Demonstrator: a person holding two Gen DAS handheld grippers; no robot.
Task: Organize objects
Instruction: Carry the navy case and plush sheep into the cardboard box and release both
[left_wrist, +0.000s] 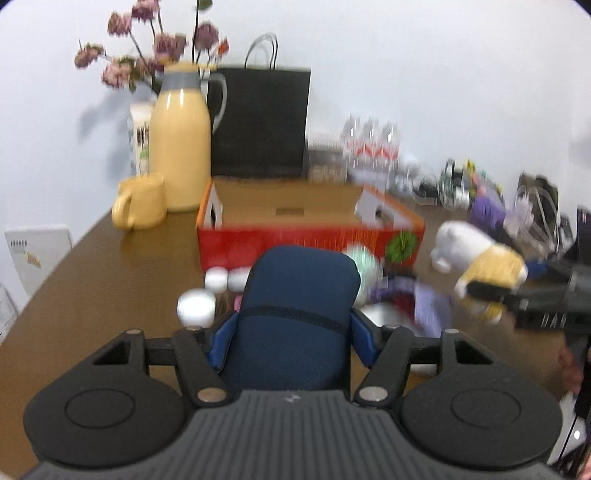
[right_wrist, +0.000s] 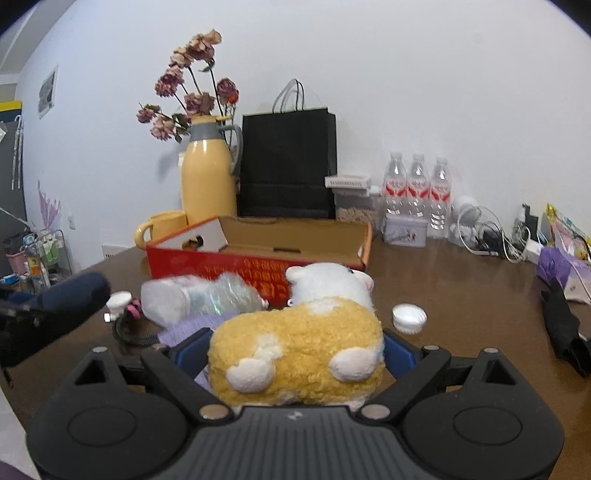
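My left gripper (left_wrist: 293, 334) is shut on a dark blue soft case (left_wrist: 299, 295), held above the brown table (left_wrist: 110, 280). The same case (right_wrist: 70, 299) shows at the left of the right wrist view. My right gripper (right_wrist: 293, 354) is shut on a yellow and white plush toy (right_wrist: 303, 332); it also appears as the plush toy (left_wrist: 476, 251) at the right of the left wrist view. An open red cardboard box (right_wrist: 258, 266) stands just behind both. In front of it lie a crumpled plastic bottle (right_wrist: 199, 299), a purple cloth (right_wrist: 192, 326) and white caps (right_wrist: 409, 317).
A yellow jug (right_wrist: 208, 177), a yellow mug (right_wrist: 162, 227) and a black paper bag (right_wrist: 288, 162) stand behind the box by the wall. Three water bottles (right_wrist: 417, 192), a small tin (right_wrist: 404, 229) and tangled cables (right_wrist: 491, 236) fill the back right. A black object (right_wrist: 565, 332) lies at the right.
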